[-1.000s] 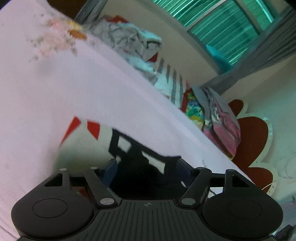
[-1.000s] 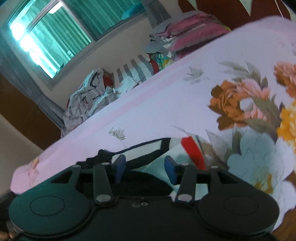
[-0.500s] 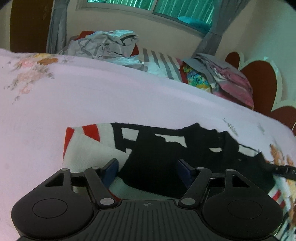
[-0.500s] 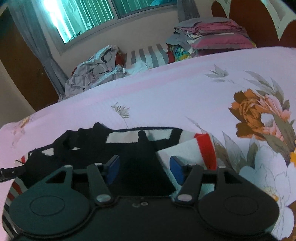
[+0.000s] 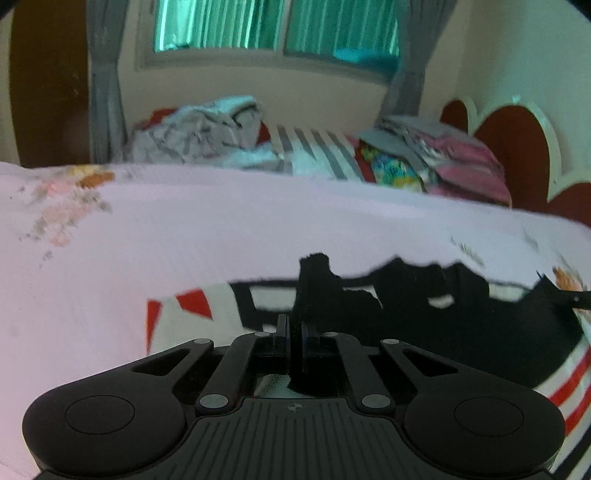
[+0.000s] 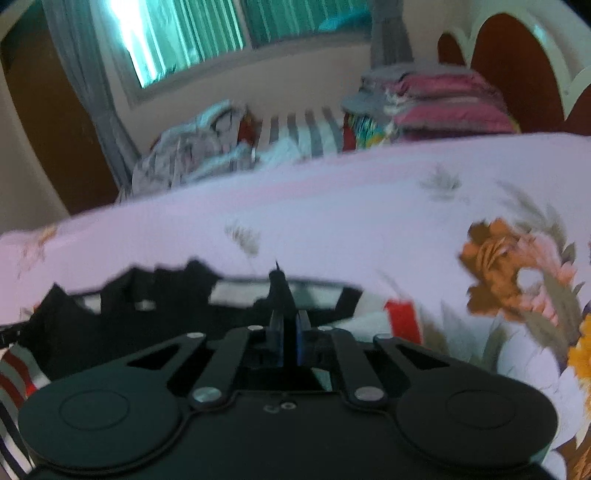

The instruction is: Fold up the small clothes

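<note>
Black cloth is pinched in both tongs: the left tongs [image 5: 294, 334] are closed down to a thin gap on a raised fold of the garment [image 5: 461, 325], and the right tongs [image 6: 289, 332] are closed the same way on another peak of it, a dark point of fabric sticking up just past the blue pads [image 6: 302, 341]. The garment lies spread on the bed [image 5: 221, 229], just ahead of both tools; it is mostly black with white blocks, a red and white corner at each end and red-and-white stripes along the near edge. In the left view it runs from the tongs out to the right, and a thin dark part of the other tool [image 5: 576, 300] shows at its far right edge. The bed's sheet is pale pink with a large orange and yellow flower print [image 6: 517, 295] to the right of the garment. At the far side of the bed sit a crumpled grey pile [image 5: 199, 133], a grey-striped piece [image 5: 317, 155] and a stack of folded pink and patterned clothes [image 5: 443, 158]. Behind them are a window [image 5: 273, 26] with green light, grey curtains and a red scalloped headboard [image 5: 517, 147].
</note>
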Demonstrator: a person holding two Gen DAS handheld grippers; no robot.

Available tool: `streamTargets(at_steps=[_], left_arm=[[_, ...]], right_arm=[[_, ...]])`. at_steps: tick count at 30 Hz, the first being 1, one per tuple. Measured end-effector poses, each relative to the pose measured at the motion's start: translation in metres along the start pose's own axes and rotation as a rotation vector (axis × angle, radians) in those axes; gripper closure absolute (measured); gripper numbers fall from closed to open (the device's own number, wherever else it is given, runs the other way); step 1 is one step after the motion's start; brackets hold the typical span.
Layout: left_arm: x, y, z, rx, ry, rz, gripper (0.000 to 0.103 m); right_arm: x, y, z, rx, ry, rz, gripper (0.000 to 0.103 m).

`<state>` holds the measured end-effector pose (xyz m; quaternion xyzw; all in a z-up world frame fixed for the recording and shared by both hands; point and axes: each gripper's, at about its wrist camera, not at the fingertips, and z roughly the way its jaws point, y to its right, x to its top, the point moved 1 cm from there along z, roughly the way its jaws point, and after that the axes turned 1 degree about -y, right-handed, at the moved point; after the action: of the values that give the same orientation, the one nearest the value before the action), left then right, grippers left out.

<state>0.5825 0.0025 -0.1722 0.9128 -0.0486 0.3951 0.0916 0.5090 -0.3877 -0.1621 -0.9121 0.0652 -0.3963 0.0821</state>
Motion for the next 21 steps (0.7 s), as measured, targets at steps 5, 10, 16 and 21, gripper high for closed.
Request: streamTargets(at_steps=[5,10,16,21], left_arm=[[0.001,-0.001,0.002,0.026,0.027,-0.010,0.099],[-0.008,-0.003,0.014,0.035,-0.005,-0.037,0.099],[-0.013,-0.002,0.016,0.026,-0.031,-0.016,0.099],[-0.014,0.000,0.016,0.039,-0.030,-0.003,0.099]], right_arm=[[0.009,0.004,-0.003,-0.020,0.051,0.009,0.100],[0.004,0.015,0.012,0.029,-0.055,0.049,0.100],[0.001,0.017,0.016,0.061,-0.074,0.059,0.043],[-0.005,-0.003,0.030,0.036,-0.131,-0.042,0.081]])
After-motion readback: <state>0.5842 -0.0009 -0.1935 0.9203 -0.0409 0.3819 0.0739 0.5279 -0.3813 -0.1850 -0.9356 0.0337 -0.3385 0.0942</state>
